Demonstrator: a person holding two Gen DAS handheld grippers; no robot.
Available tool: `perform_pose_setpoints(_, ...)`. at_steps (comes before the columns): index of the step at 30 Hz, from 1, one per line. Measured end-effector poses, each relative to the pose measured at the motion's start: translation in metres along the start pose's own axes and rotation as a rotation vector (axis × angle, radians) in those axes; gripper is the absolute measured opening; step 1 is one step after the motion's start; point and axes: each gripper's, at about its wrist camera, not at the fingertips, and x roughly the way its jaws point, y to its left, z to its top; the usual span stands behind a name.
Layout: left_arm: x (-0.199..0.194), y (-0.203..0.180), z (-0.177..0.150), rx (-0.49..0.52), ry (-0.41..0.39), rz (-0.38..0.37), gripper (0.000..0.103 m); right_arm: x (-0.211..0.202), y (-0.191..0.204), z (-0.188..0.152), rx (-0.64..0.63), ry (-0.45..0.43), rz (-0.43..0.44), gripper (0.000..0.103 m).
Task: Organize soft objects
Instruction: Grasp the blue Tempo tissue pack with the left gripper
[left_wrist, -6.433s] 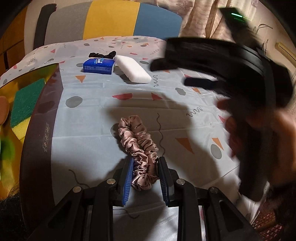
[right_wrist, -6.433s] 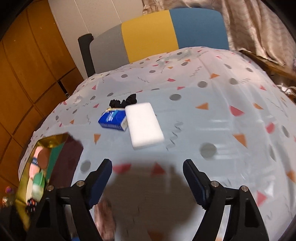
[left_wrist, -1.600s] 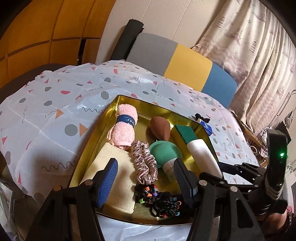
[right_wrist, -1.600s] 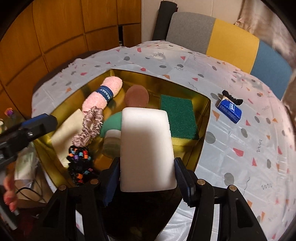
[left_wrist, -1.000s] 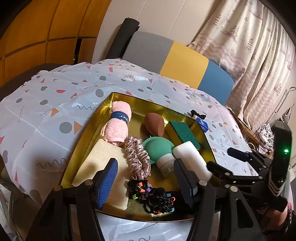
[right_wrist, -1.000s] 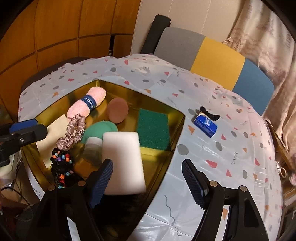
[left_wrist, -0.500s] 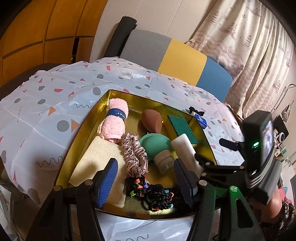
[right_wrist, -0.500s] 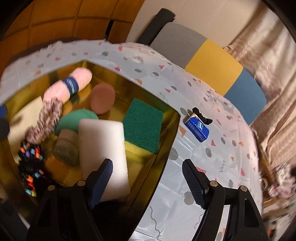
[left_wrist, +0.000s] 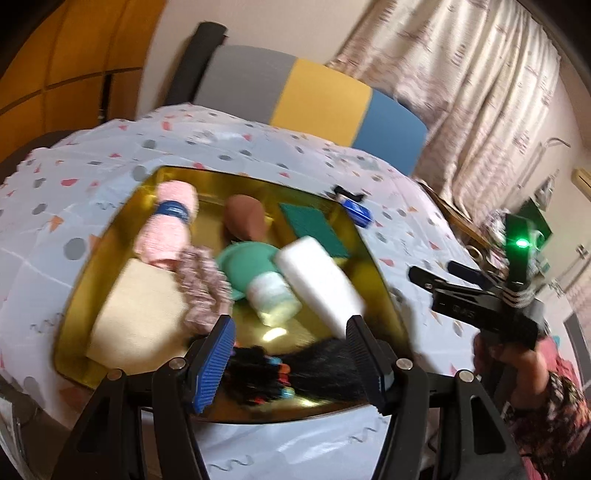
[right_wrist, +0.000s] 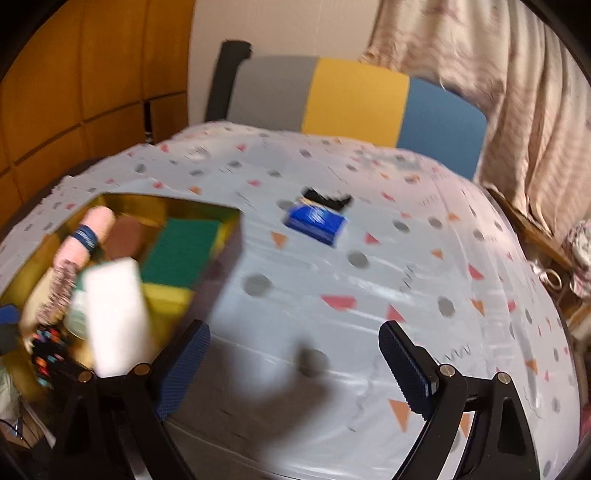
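White foam sponge block (left_wrist: 317, 280), rounded corners, lying in gold tray (left_wrist: 373, 258)

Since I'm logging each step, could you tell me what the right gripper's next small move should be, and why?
Probably reach toward the blue packet and the black item behind it. They lie on the tablecloth outside the gold tray, and the right gripper is opening with nothing between its jaws.

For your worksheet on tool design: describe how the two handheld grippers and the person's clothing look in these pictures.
Both grippers have black angular frames with silver screws and blue ribbed pads on their fingers. Seen from the left gripper, the right gripper is a black body with a green light glowing on top. The hand holding it comes out of a dark sleeve with a reddish pattern.
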Motion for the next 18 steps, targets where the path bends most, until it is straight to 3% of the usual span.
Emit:
perform_pose_setpoints(7, 0.011, -0.040, 0.019, 0.040, 0.044, -0.086, 0.065, 0.020, -0.047, -0.007, -0.008, 0.038, -0.034, 0.093)
perform_pose_setpoints(10, 0.022, -0.059, 0.037, 0.026, 0.072, -0.116, 0.073, 0.026, -0.068, -0.010, -0.003, 0.055, -0.058, 0.093)
perform_pose_setpoints(15, 0.051, -0.103, 0.070, 0.063, 0.110, -0.078, 0.079, 0.035, -0.102, -0.016, 0.047, 0.066, -0.068, 0.093)
perform_pose_setpoints(18, 0.075, -0.131, 0.092, 0.109, 0.119, -0.017, 0.080, 0.037, -0.120, -0.022, 0.127, 0.062, -0.044, 0.094)
